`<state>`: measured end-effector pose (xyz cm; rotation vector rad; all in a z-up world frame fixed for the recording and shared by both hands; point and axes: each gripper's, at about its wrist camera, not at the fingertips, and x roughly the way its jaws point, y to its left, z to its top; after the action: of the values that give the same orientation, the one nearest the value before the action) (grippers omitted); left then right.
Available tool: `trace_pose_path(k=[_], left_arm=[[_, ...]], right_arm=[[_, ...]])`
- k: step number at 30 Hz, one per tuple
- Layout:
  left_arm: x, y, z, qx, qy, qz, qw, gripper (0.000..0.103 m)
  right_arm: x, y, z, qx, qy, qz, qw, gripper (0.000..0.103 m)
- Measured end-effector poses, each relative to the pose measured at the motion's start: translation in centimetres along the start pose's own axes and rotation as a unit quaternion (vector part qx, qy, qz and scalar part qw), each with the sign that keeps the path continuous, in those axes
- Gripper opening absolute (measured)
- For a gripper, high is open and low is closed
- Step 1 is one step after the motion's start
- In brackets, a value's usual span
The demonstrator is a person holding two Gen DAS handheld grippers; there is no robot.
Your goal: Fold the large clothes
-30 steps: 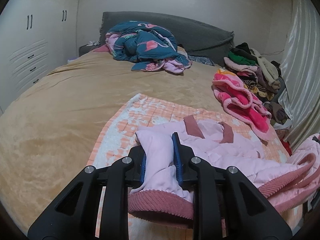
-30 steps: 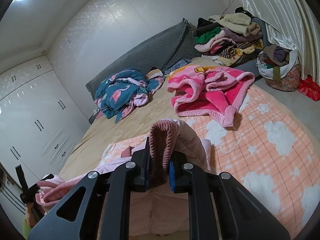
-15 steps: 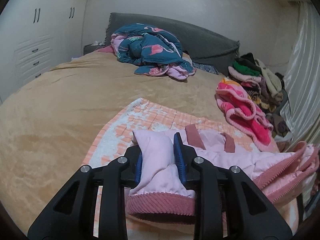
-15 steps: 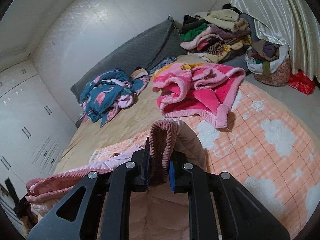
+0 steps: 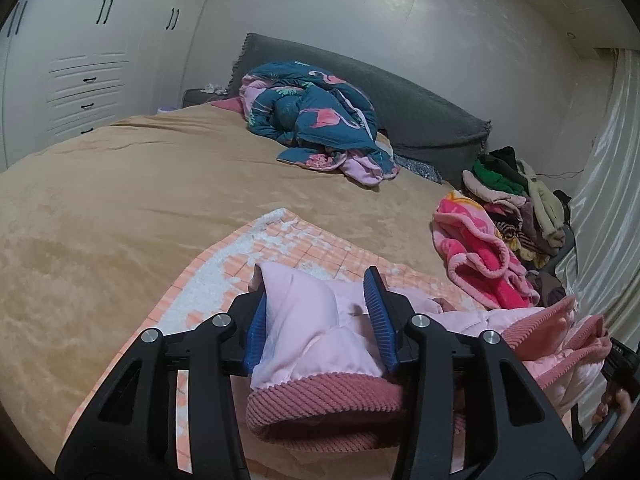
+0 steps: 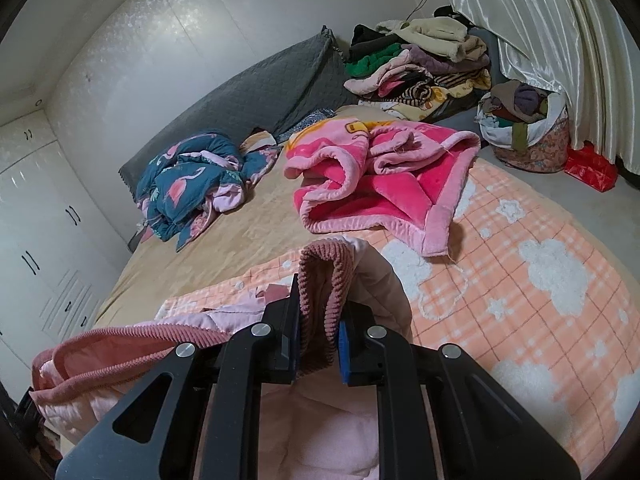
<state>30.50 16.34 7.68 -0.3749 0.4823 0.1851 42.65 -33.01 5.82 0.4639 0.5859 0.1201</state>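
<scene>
You have a pale pink jacket (image 5: 320, 320) with dusty-rose ribbed trim over an orange-and-white checked blanket (image 6: 520, 280) with white clouds. The bed (image 5: 120, 200) is tan, the headboard (image 5: 420, 108) dark grey. Beyond lie a teal flamingo-print quilt (image 5: 316, 124) and a hot-pink blanket (image 6: 380, 184).

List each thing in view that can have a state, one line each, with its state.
Pink jacket: unfolded, lying on the checked blanket.
Left gripper: jaws opening, jacket between them.
Right gripper: shut on the jacket's ribbed hem.
Checked blanket: spread flat.
Pink fleece blanket: crumpled.
Flamingo quilt: bunched up.
Wardrobe doors: closed.
</scene>
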Motion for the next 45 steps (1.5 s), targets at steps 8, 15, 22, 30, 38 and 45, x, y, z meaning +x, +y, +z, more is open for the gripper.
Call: trace_pose_path(k=[8,15,22,30,38,45], left_arm=[[1.0,0.5,-0.4,0.01,0.001,0.001,0.9999,0.043],[2.0,0.5,-0.5,0.028,-0.006,0.019,0.9994,0.049],[2.9,0.8,-0.9,0.029,0.009,0.016,0.9994,0.051],[3.1,0.9,-1.4,0.041,0.022,0.024,0.9986,0.063],[2.5,0.2,-1.8,0.071,0.026,0.026,0.9968,0.091],[2.4,0.2,-2.5,0.084,0.038,0.034,0.9951,0.094]], right_arm=[[2.1,0.3,-0.2,-0.005,0.004,-0.013,1.0,0.014],[4.3,0.0,-0.8,0.007,0.011,-0.026,1.0,0.015],[5.2,-0.5,-0.9,0.015,0.016,-0.029,0.999,0.023],[4.8,-1.4,-0.7,0.042,0.014,0.001,0.999,0.046],[1.9,-1.6,-0.8,0.035,0.001,0.049,0.998,0.078],[-0.6,-1.5,-2.9,0.012,0.025,0.082,0.996,0.09]])
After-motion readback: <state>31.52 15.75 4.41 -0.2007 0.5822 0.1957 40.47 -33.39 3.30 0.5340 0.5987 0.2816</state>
